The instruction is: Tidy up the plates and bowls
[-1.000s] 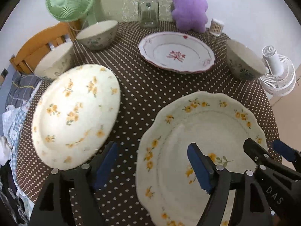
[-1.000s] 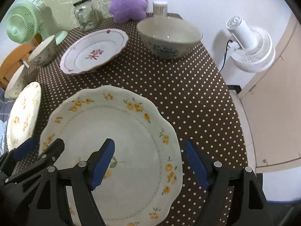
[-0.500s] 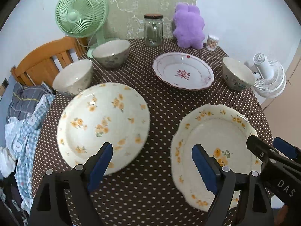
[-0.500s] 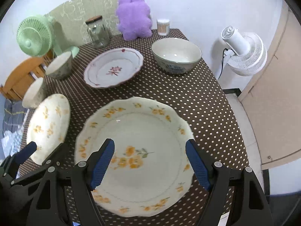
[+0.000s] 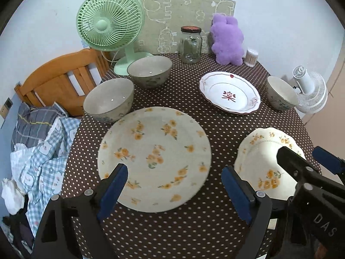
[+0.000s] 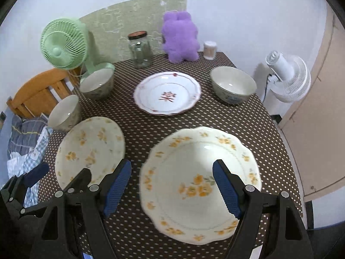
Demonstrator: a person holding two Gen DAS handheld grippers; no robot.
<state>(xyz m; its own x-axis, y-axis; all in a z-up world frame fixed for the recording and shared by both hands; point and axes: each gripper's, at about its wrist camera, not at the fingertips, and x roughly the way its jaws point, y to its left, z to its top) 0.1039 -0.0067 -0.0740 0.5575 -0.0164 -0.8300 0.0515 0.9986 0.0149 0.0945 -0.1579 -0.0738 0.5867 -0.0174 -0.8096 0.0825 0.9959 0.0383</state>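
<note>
A flat plate with yellow flowers (image 5: 154, 158) (image 6: 89, 150) lies at the table's front left. A scalloped yellow-flower plate (image 6: 199, 183) (image 5: 266, 161) lies at the front right. A white plate with a red motif (image 5: 229, 92) (image 6: 167, 93) lies further back. Two bowls (image 5: 108, 99) (image 5: 149, 71) stand at the left, one bowl (image 5: 280, 92) (image 6: 233, 84) at the right. My left gripper (image 5: 174, 191) is open and empty above the flat plate's near edge. My right gripper (image 6: 172, 186) is open and empty above the scalloped plate.
A green fan (image 5: 110, 24), a glass jar (image 5: 190, 44), a purple plush toy (image 5: 227, 40) and a toothpick pot (image 5: 251, 57) stand along the back of the dotted table (image 5: 183, 112). A wooden chair (image 5: 60, 79) with clothes is left. A white fan (image 6: 286, 76) stands right.
Both grippers have pulled back and risen from the plates, so more of the table shows. Both stay open. The dishes have not moved.
</note>
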